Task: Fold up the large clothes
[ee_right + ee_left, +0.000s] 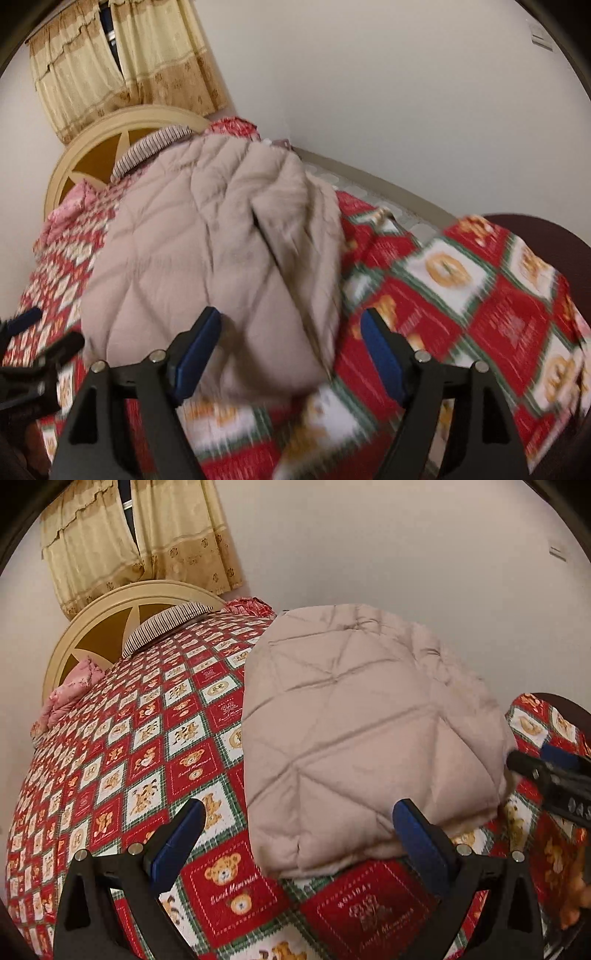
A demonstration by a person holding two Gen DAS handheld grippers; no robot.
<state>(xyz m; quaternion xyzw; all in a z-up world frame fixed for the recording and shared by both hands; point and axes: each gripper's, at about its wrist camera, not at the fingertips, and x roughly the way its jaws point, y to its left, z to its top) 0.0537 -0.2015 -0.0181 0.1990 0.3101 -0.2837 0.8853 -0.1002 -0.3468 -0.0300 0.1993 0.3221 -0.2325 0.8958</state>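
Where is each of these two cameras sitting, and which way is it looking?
Left wrist: on the left hand-held gripper, looking along its open fingers over the coat on the bed toward the headboard; the right hand-held gripper shows at right.
Right wrist: on the right hand-held gripper, fingers open, facing the same way, blurred; the left one shows at left.
Shared: coat, bed, headboard, curtain.

Right wrist view smeared; bed partly covered, other gripper cropped.

Red teddy-bear patchwork bedspread [480, 295] streaks with motion blur, prints unreadable. Beige quilted padded coat [362, 720] hides the bedspread beneath and its own underside. Black right gripper [554, 786] cut by the frame edge, jaw state unclear. Cream round headboard [122, 602] half hidden behind striped pillow [166, 626].
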